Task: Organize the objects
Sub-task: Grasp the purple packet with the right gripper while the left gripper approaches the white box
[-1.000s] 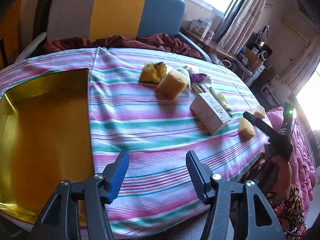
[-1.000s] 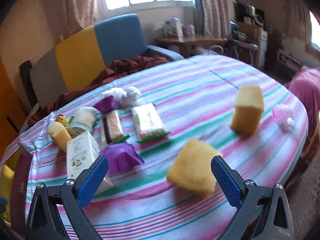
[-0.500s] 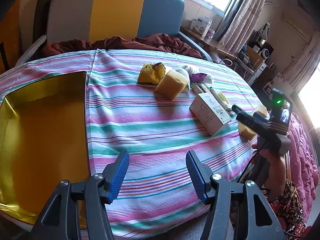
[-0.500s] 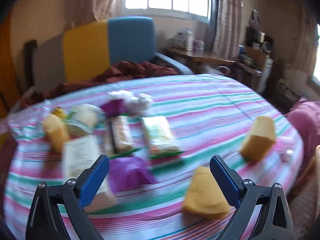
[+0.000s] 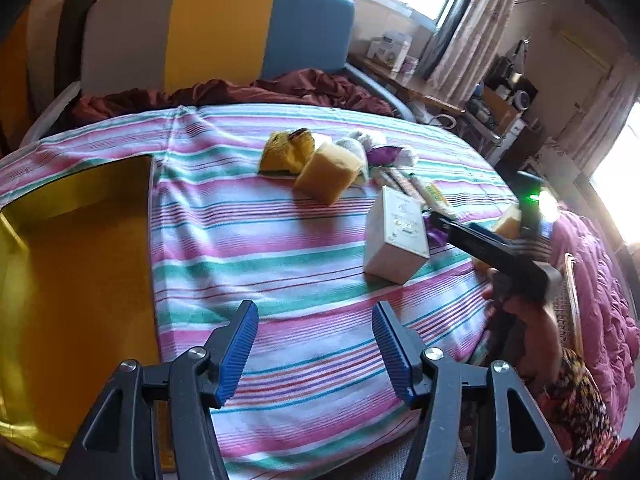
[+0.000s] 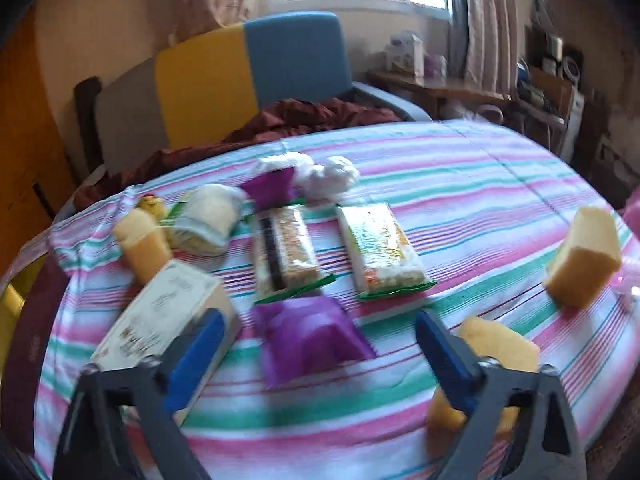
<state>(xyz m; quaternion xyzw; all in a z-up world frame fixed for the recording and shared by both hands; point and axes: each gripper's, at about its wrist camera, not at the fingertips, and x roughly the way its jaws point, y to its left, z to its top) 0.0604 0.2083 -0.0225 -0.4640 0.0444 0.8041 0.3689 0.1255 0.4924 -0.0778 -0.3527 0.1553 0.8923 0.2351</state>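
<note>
Objects (white box (image 6: 168,320), purple packet (image 6: 308,336), sponges, snack packs) all lie on the striped tablecloth (image 5: 280,240), gold tray (image 5: 72,280) at 9 o'clock holds nothing; left gripper (image 5: 314,348) and right gripper (image 6: 320,360) gape wide, gripping nothing, so sorting is judged unstarted

The right gripper (image 6: 318,354) hangs with jaws spread wide over a purple packet (image 6: 308,336) on a striped tablecloth (image 6: 460,196). A white box (image 6: 160,320) lies by its left finger, a yellow sponge (image 6: 500,350) by its right; two clear snack packs (image 6: 284,252) lie beyond.
</note>
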